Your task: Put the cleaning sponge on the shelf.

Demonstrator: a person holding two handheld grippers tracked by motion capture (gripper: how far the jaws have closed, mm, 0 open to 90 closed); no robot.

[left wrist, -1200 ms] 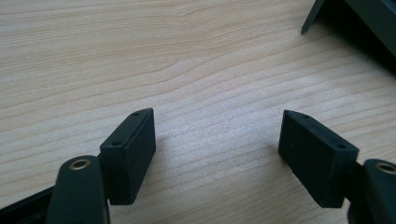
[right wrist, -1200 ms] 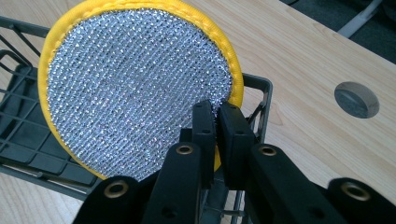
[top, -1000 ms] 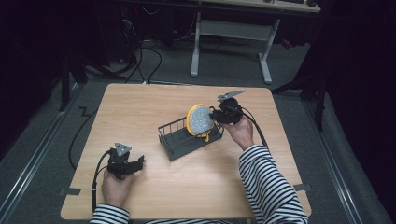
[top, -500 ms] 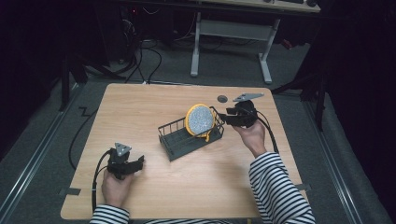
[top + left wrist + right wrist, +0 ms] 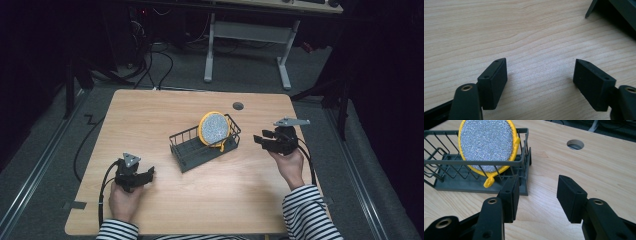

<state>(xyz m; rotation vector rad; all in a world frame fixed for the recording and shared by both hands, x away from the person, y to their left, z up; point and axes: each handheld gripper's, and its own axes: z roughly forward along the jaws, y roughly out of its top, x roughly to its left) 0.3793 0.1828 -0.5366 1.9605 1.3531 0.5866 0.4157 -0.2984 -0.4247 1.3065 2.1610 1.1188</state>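
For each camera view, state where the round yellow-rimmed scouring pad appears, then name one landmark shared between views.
High view: scouring pad stands on edge at the wire basket's right end, table centre.
Left gripper view: not in it.
Right gripper view: scouring pad upper left, inside the basket.
Shared landmark: the round hole in the tabletop.

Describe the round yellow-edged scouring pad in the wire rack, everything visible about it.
The scouring pad is a round disc with a glittery silver mesh face and a yellow fabric border, with a small yellow loop hanging from its lower edge. It stands on edge, tilted, at one end of the dark grey wire rack, leaning against the rack's wires. Its bottom sits inside the rack and its top rises above the rim. The right tool is open nearby and is not touching it.
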